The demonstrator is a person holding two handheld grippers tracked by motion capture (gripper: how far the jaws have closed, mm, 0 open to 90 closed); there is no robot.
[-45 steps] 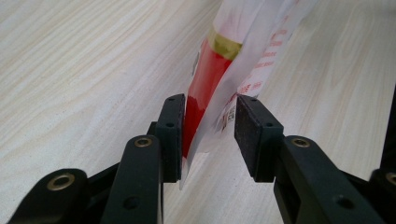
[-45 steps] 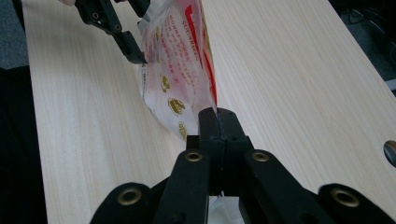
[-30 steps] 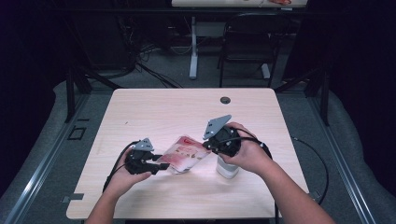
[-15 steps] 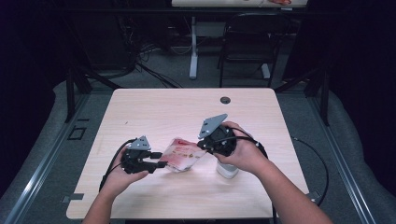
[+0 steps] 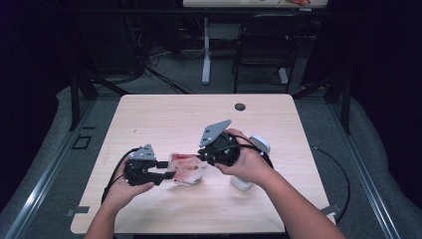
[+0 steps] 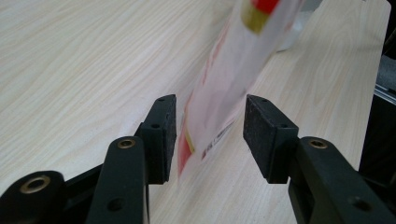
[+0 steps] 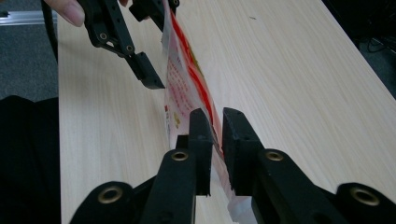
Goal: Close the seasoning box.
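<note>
Red-and-white plastic packet (image 5: 188,168) held on edge above the table (image 5: 164,119) between two grippers.

Right gripper (image 7: 214,135) pinches the packet's near end, jaws narrow; left gripper (image 6: 209,133) stands wide, the packet's far end between its pads, not yet clamped. A white bottle (image 5: 250,164) stands just beyond the right hand (image 5: 247,164), off the packet's line.

Both grippers are black: the left gripper (image 5: 166,175) and right gripper (image 5: 200,157) each carry a grey three-cornered plate and trail a black cable. Their jaws show brass-ringed screw holes. The forearms are bare.
</note>
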